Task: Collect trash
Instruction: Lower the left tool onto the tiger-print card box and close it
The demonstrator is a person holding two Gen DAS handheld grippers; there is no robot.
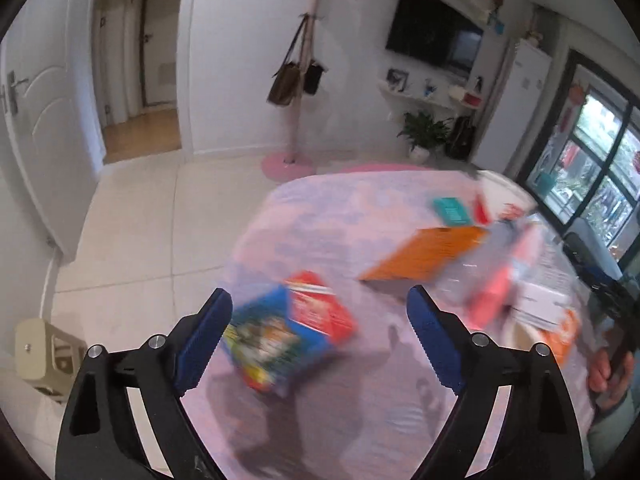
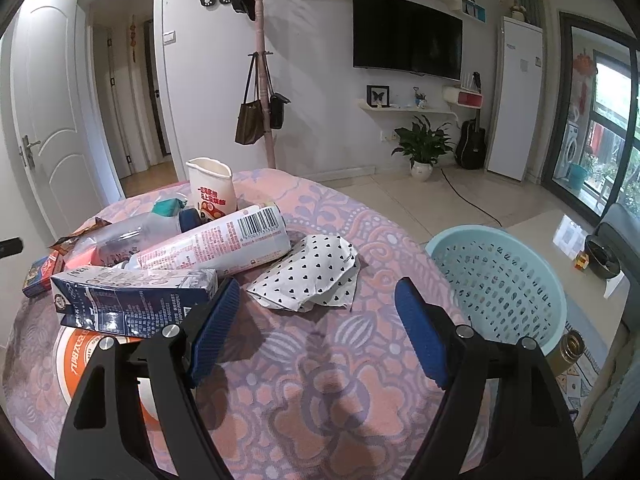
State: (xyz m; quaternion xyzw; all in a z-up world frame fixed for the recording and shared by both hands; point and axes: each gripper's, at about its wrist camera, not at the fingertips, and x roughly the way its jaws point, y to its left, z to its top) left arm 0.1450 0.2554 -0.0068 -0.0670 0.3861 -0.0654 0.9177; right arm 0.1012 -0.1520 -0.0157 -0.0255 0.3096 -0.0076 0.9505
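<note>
Step in hand: as we read it, collecting has barely begun; the turquoise basket (image 2: 496, 280) shows nothing inside, and the trash lies on the cloth-covered surface (image 2: 320, 380).
Left tool (image 1: 320, 332): we hold it wide and empty above the blue snack packet (image 1: 276, 340), which lies touching a red packet (image 1: 320, 308); this view is blurred.
Right tool (image 2: 316, 324): wide, empty, poised over bare cloth just short of the heart-print wrapper (image 2: 312, 276).
Trash pile: dark blue carton (image 2: 136, 300), white spray can (image 2: 212, 244) across a clear bottle (image 2: 128, 236), paper cup (image 2: 210, 192) behind.
Next move: we judge the left tool should drop over the blue packet and close on it, then carry it to the basket past the surface's right edge.
In the way: the red packet may lift too; an orange packet (image 1: 432, 252) lies near.
</note>
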